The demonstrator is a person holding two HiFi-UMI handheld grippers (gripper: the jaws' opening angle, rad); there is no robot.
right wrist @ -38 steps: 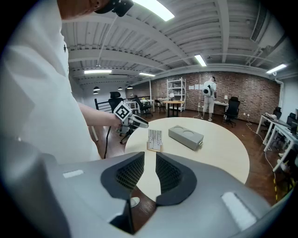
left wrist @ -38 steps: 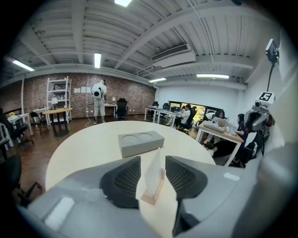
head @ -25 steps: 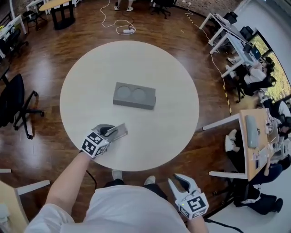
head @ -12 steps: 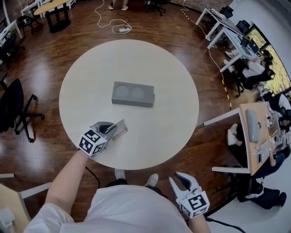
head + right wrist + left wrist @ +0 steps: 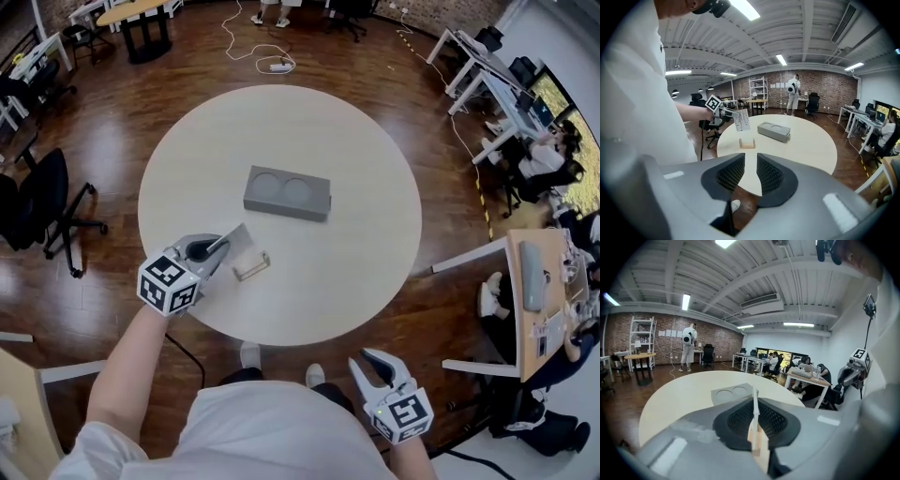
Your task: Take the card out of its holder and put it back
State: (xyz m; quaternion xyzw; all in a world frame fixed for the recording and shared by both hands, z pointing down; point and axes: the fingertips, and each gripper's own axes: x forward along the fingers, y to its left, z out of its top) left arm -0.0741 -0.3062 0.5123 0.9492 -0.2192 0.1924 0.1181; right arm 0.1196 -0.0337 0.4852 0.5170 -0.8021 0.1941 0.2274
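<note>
Above table (image 5: 356, 187), clear of holder (image 5: 251, 266): thin printed card (image 5: 236, 240), tilted.

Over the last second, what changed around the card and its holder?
The left gripper closed on the card and lifted it clear of the wooden holder. The wooden holder, the grey block and the open right gripper stayed where they were.

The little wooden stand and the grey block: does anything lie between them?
Nothing, only bare table between the stand and the block; the head view and the right gripper view both show it.
</note>
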